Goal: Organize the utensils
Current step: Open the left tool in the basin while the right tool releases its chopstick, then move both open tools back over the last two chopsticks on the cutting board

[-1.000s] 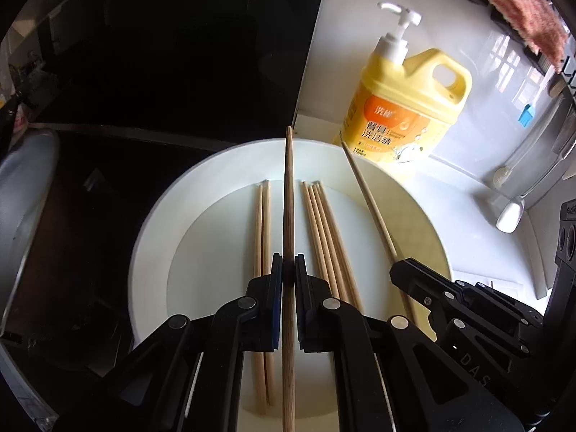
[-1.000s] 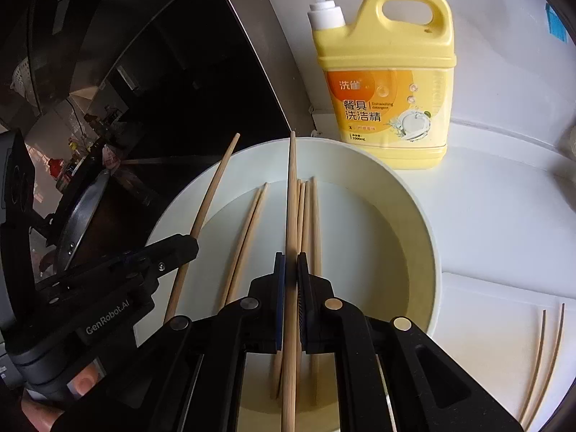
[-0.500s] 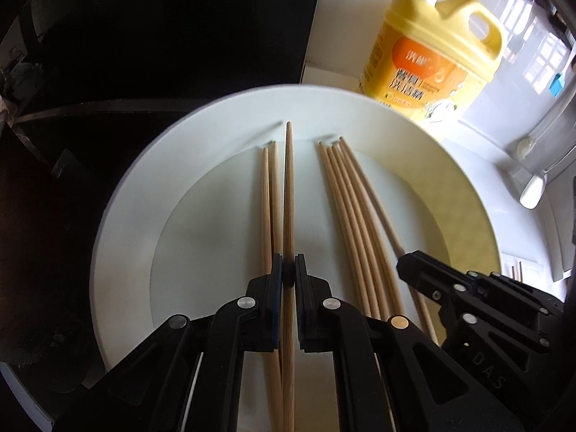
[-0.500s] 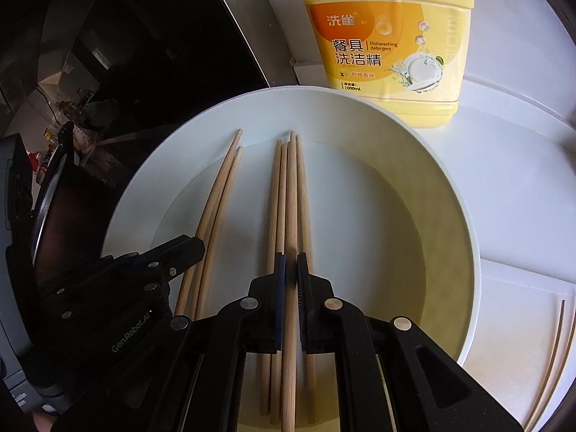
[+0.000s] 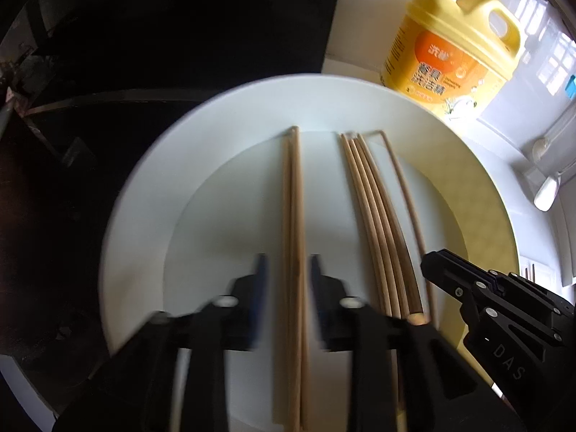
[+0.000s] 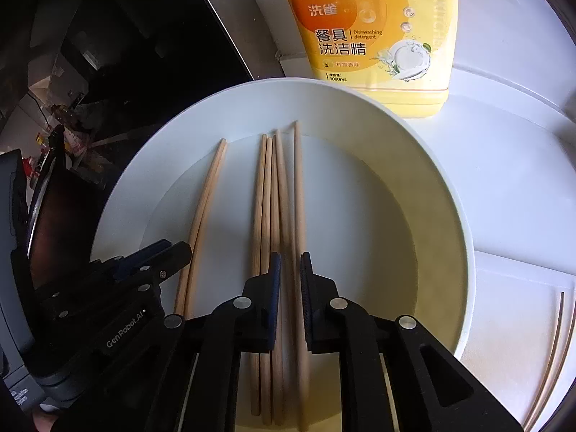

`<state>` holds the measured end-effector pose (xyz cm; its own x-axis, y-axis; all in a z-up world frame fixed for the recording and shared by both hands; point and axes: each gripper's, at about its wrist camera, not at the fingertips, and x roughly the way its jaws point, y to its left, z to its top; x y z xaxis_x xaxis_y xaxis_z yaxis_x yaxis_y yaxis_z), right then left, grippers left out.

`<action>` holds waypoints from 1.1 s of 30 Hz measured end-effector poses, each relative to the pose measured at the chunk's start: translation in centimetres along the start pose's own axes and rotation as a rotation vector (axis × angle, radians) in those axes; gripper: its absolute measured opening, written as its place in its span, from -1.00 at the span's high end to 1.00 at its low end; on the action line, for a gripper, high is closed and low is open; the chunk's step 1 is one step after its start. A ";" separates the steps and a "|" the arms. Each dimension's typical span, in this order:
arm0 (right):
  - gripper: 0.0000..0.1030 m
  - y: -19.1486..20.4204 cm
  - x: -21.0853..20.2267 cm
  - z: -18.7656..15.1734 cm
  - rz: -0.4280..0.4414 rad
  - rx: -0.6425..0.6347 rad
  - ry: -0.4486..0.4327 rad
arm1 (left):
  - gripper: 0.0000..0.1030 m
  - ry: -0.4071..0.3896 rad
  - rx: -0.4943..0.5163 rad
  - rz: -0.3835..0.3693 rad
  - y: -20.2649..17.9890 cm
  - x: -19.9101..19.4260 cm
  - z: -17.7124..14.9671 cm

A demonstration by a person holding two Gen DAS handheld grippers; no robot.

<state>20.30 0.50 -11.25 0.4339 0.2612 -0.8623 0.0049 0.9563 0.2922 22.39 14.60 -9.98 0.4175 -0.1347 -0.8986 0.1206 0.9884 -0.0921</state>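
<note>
Right wrist view alone shows two stray chopsticks; both grippers' fingers spread.

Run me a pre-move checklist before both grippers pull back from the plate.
1. Left gripper open, jaws apart around the left chopstick pair: ok.
2. Right gripper open, chopstick between the jaws unclamped: ok.
3. Right chopstick group lying flat inside the white plate: ok.
4. No chopstick overhanging the rim: near ends hidden, cannot tell.
5. Detergent bottle upright, behind the plate: ok.
6. Loose chopsticks outside the plate at right: not ok.
</note>
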 end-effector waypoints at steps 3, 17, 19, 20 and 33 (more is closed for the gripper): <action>0.67 0.0 -0.8 -0.2 -0.011 -0.010 -0.022 | -0.40 -0.064 -0.022 0.023 0.5 -1.6 0.0; 0.40 -0.8 -2.9 -1.8 -0.003 -0.027 -0.072 | -0.67 -0.069 -0.057 0.115 2.2 -4.3 -2.3; 0.37 -0.7 -3.2 -2.1 -0.005 -0.033 -0.076 | -0.69 -0.068 -0.056 0.115 2.1 -4.4 -2.5; 0.36 -0.7 -3.3 -2.2 -0.006 -0.035 -0.078 | -0.69 -0.069 -0.057 0.118 1.8 -4.4 -2.6; 0.09 -1.5 -6.1 -4.6 -0.001 -0.061 -0.105 | -0.71 -0.107 -0.066 0.106 -0.3 -7.4 -5.4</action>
<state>13.51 -1.89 -8.34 0.5261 0.2480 -0.8135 -0.0484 0.9637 0.2626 14.42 15.69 -5.67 0.5191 -0.0331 -0.8541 0.0132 0.9994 -0.0306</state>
